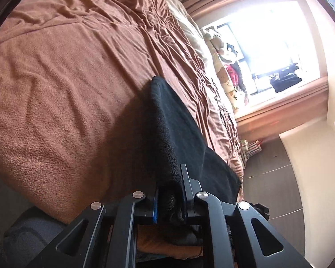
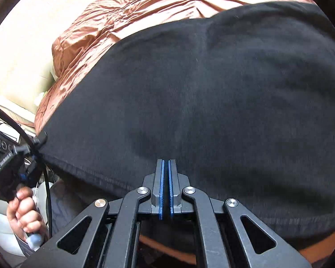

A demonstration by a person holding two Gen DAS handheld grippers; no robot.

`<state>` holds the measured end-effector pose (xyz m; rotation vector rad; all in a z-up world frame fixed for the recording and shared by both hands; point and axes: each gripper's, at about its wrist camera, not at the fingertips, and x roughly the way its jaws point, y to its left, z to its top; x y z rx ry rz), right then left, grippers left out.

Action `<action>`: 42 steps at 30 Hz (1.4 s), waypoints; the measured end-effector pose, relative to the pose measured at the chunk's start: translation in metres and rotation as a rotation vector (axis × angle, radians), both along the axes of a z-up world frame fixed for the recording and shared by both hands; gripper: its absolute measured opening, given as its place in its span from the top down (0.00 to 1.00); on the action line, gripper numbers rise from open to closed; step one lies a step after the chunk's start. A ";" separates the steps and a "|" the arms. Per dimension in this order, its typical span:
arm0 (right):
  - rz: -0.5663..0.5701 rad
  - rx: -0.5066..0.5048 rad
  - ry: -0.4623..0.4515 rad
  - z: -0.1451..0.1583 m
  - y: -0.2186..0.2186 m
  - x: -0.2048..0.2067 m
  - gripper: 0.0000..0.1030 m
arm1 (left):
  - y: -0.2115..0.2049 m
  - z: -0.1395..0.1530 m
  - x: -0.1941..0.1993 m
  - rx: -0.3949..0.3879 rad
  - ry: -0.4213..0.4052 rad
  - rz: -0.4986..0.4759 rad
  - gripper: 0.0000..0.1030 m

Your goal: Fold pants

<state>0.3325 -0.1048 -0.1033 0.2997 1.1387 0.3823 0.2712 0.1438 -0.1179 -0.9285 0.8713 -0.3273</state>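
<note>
Two claws grip the black pants (image 2: 212, 93) over the brown bed (image 1: 67, 78): left claw (image 1: 169, 192) pinches a raised edge, right claw (image 2: 166, 178) clamps the near hem.

Pants (image 2: 212, 100) on the bed cover (image 1: 67, 78), edge between both claws, window (image 1: 268, 44) beyond.

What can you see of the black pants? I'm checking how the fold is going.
The black pants look like soft, matte knit fabric with a stitched hem along one edge. They are held spread wide over the rust-brown bedspread. The left gripper is shut on a bunched edge, which rises taut from its fingers; the right gripper pinches another edge. No fold is visible yet.
</note>
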 end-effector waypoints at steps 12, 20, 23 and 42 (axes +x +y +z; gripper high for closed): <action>-0.046 0.126 -0.060 0.026 -0.056 -0.037 1.00 | -0.055 0.079 0.014 0.056 -0.128 -0.098 0.85; -0.123 0.189 -0.155 0.047 -0.102 -0.068 0.98 | -0.107 0.117 0.020 0.091 -0.194 -0.183 0.85; -0.152 0.208 -0.185 0.052 -0.118 -0.079 0.85 | -0.126 0.127 0.022 0.100 -0.211 -0.213 0.85; -0.308 0.282 -0.306 0.058 -0.214 -0.138 0.22 | -0.246 0.148 0.030 0.134 -0.252 -0.411 0.85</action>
